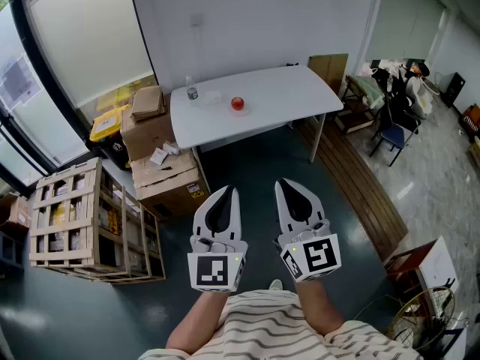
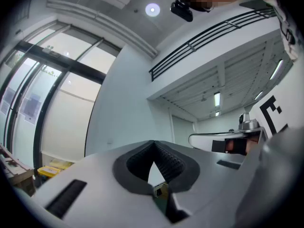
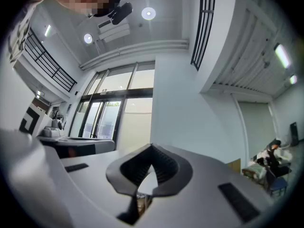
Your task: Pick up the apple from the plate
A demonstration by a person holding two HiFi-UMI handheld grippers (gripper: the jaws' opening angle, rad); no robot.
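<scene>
A red apple sits on a small pale plate near the middle of a white table, far ahead in the head view. My left gripper and right gripper are held side by side close to the body, well short of the table, over dark floor. Both have their jaws together with nothing between them. In the left gripper view the left gripper points slightly upward at wall and ceiling. The right gripper does the same in the right gripper view. Neither gripper view shows the apple.
A small bottle stands at the table's left end. Cardboard boxes and a wooden crate stand on the floor to the left. Chairs with clutter stand to the right, past a strip of wooden flooring.
</scene>
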